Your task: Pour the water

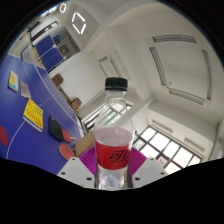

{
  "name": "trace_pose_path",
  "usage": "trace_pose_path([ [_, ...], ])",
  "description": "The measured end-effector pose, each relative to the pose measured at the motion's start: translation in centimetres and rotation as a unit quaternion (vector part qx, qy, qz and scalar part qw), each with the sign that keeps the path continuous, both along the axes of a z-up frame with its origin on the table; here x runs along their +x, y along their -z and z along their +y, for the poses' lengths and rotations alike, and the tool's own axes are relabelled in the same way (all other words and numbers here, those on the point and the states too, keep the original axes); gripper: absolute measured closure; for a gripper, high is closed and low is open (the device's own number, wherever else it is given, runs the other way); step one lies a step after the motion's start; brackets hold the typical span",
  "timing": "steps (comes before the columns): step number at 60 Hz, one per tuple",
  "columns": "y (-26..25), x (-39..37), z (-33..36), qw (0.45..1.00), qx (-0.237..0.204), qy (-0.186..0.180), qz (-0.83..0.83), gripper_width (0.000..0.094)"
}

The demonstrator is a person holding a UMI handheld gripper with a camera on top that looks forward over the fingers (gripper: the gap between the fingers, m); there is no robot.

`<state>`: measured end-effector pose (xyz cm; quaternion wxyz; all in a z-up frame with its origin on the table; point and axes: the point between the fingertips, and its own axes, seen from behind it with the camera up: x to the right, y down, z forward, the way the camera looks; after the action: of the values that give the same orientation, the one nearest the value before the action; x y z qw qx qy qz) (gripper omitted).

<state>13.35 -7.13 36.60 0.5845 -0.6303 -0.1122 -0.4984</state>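
While I held my tongs (113, 166) tipped sharply over, so that the room's ceiling and windows lay beyond them, they were clenched on a clear plastic bottle (114, 135). Both pink pads (88, 157) pressed against its sides, one at each flank, with no gap that I could see. That bottle stood between the fingers and reached out ahead of them, its dark cap (117, 84) at the far end and a red label (113, 150) wrapped round the body right where the pads gripped. Off to one side lay a blue tabletop (22, 100), well apart from the bottle, with a yellow card (34, 112) lying flat on it. Ceiling light panels (178, 62) showed past the cap, and a barred window (165, 147) sat near the bottle's lower part.
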Motion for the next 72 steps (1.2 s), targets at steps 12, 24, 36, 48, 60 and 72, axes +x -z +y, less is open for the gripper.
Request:
trace_pose_path([
  [12,-3.8,-20.4,7.3,0.950,-0.030,-0.054,-0.306,0.0565],
  [24,4.6,-34.1,11.7,0.817,-0.111,-0.145,-0.547,0.0565],
  [36,12.5,-39.7,13.3,0.717,-0.162,-0.188,-0.651,0.0569],
  [48,12.4,-40.0,13.3,0.739,-0.163,-0.197,-0.623,0.0568],
  [60,2.6,-38.7,11.8,0.885,-0.089,-0.243,-0.388,0.0570],
  [72,-2.3,-33.7,12.2,0.958,-0.013,-0.274,0.088,0.0570],
])
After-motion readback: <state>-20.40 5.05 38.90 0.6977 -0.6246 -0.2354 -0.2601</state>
